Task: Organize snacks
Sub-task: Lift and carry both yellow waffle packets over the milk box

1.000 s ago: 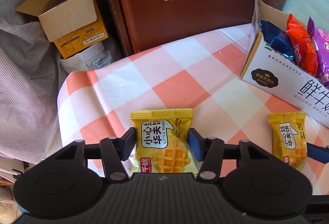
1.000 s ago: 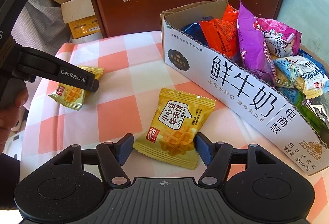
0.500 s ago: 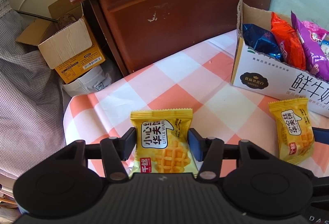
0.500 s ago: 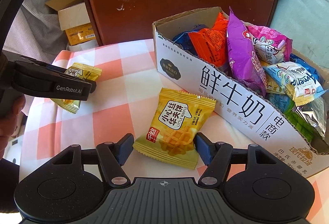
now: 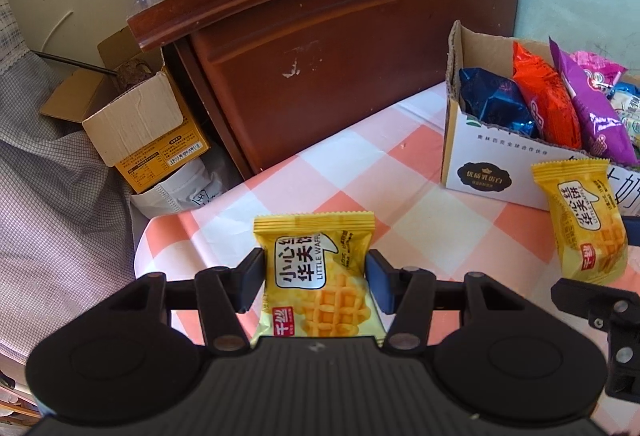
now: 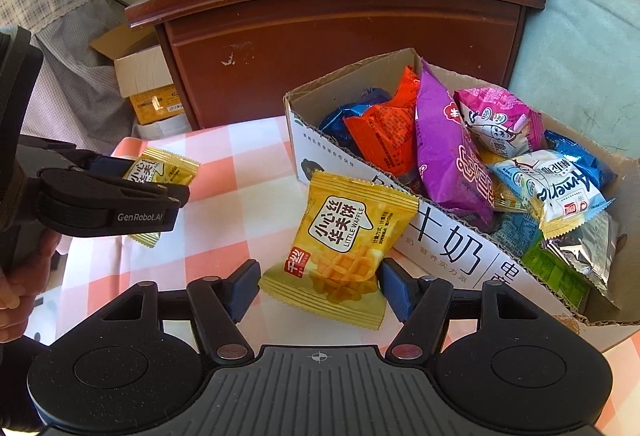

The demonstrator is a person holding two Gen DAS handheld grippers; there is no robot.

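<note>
Left black two-finger gripper (image 5: 316, 276) clenched on a yellow foil waffle snack packet (image 5: 316, 276), blue pads pressed against both side edges, packet upright between the fingers and raised clear of the orange-and-white checked tablecloth (image 5: 360, 172) below

Right black two-finger gripper (image 6: 318, 286) likewise grasping a second yellow waffle packet (image 6: 344, 244), tilted, its top corner overlapping the front wall of the white cardboard milk carton box (image 6: 452, 248) just ahead and to the right

Inside that box, beyond the right fingers: an orange crinkled snack bag (image 6: 384, 132), a purple bag (image 6: 444, 152), a dark blue foil bag (image 6: 344, 116), more packets piled further right

Far ahead of both grippers, a dark red-brown wooden cabinet (image 5: 340, 48); off to the left of it, an open yellow cardboard carton (image 5: 152, 140)
</note>
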